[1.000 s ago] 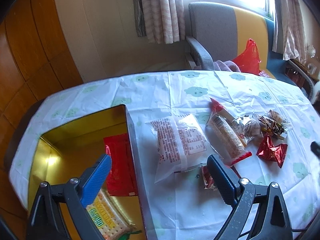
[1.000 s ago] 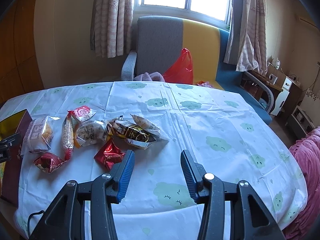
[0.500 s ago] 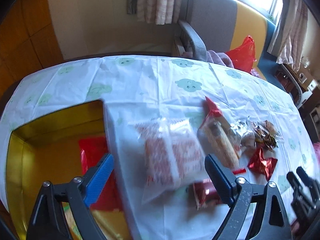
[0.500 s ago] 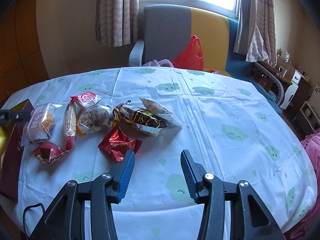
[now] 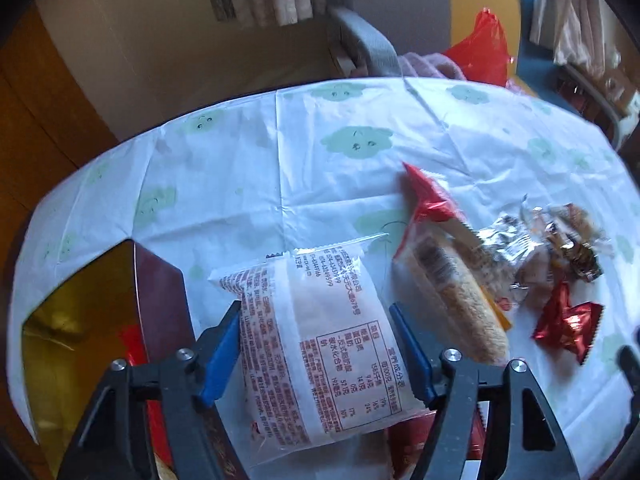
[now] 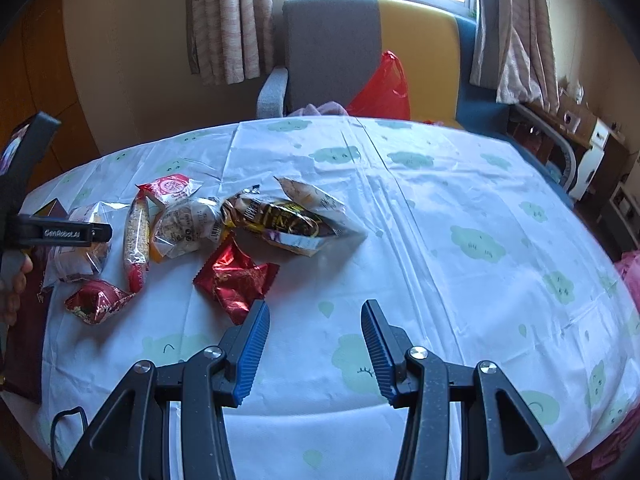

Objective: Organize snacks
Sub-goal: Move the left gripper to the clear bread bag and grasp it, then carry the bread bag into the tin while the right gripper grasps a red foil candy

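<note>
- Closing around the clear snack packet (image 5: 316,344), the left gripper (image 5: 316,354) has that packet between its blue pads; the left pad looks to be at the packet's edge, the right pad just beside it, so a firm grip cannot be confirmed.
- Hovering over bare tablecloth (image 6: 460,208) near the table's front edge, the right gripper (image 6: 314,350) has its jaws apart with nothing between them.
- The clear packet, printed with red text and a nutrition panel, lies near the table's left edge, just beside the dark wall of a gold-lined box (image 5: 80,300); something red shows inside the box.
- A small red packet (image 6: 98,300) lies near the front-left of the table, partly under the clear packet in the left wrist view.
- A crinkled red foil packet (image 6: 236,276) lies just beyond the right gripper's left finger.
- A long crispy bar in a red-ended wrapper (image 6: 138,236) lies beside the clear packet, toward the table's middle.
- Farther in, a clear-wrapped round cake (image 6: 186,226) and a dark gold-lettered wrapper (image 6: 280,220) touch each other in a loose pile.
- A hand (image 6: 14,288) at the left edge holds the left gripper's handle.
- Beyond the table's far edge stand a grey and yellow chair (image 6: 332,44) with a red plastic bag (image 6: 386,88), and curtains (image 6: 230,20) by the window.
</note>
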Tool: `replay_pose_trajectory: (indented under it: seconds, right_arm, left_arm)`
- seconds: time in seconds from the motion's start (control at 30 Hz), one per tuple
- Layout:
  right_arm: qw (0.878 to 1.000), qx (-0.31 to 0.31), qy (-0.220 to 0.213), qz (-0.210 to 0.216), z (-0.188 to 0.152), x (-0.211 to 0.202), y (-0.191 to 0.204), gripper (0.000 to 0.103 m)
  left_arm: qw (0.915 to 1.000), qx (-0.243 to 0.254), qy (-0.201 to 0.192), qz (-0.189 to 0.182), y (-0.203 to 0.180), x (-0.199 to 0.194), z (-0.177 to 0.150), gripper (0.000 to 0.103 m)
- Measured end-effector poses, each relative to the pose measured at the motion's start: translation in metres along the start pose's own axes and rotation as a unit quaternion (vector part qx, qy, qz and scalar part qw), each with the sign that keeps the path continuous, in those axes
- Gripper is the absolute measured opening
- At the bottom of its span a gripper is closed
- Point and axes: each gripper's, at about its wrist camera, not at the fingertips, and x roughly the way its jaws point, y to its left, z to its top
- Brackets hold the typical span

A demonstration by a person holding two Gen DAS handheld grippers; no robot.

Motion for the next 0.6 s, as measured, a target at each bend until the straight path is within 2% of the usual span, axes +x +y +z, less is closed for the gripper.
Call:
replay_pose_trajectory:
  seconds: [0.17,0.27,0.37,0.5,0.6]
  right_arm:
    - [0.999,0.039,0.028,0.020,-0.010,0.007,-0.023,0.049]
    - [0.995,0.070,0.049,0.053,-0.018,0.013,-0.034,0.049]
    - [0.989,0.104,0.059,0.085,-0.019,0.018,-0.040,0.049]
    - [0.991,0.056,0.041,0.118,-0.007,0.013,-0.021,0.049]
    - [0.991,-0.018,0.016,0.133,0.009,0.006,0.004,0.049]
  left_arm:
    - [0.9974,-0.008,-0.068,-0.025,0.003,-0.047,-0.026,0.071]
    - [0.9949,-0.014,-0.087,-0.048,0.006,-0.070,-0.047,0.071]
    - [0.9930,-0.025,-0.090,-0.072,0.011,-0.086,-0.069,0.071]
    - [0.9912,-0.024,-0.092,-0.092,0.011,-0.100,-0.094,0.071]
    - [0.9895,-0.029,-0.094,-0.106,0.016,-0.109,-0.107,0.071]
